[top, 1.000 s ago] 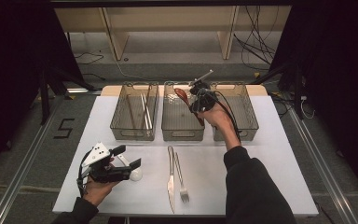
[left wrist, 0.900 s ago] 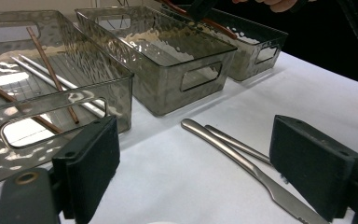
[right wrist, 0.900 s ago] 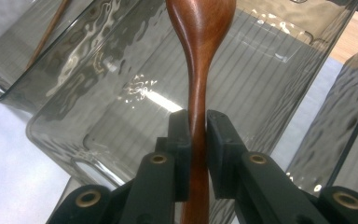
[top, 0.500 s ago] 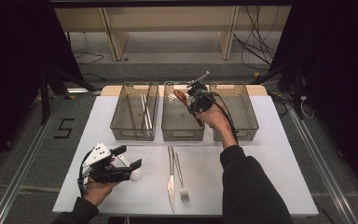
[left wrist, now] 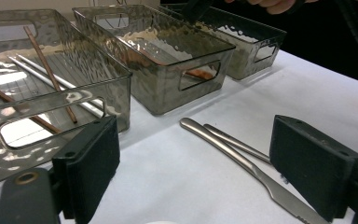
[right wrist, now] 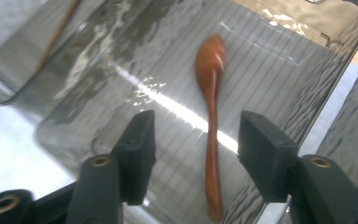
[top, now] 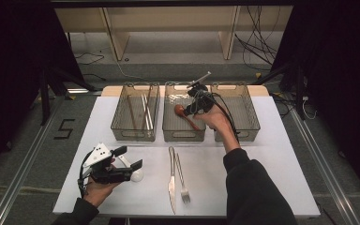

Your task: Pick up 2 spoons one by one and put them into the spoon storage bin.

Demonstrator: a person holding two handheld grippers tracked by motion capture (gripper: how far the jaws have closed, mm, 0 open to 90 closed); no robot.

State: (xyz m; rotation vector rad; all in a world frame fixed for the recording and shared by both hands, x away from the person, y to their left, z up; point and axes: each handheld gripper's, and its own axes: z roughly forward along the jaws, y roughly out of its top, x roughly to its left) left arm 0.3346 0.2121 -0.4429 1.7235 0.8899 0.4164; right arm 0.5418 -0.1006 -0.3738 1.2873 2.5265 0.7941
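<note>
3 clear bins stand in a row, and our right gripper (top: 193, 104) hangs over the middle bin (top: 183, 136); its jaws have just been opening, and the wooden spoon (right wrist: 210, 116) lies loose on the bin floor between them. Our left gripper (top: 127, 159) waits open near the knife (top: 171, 176) and fork (top: 182, 180). Lifting away carelessly, we judge, could clip the spoon's handle and flick it against the wall

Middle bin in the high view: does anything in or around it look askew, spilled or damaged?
Nothing stands out. The wooden spoon lies slantwise in the middle bin, between the right claw's open jaws, which have just been opening. Knife and fork lie side by side on the table.
</note>
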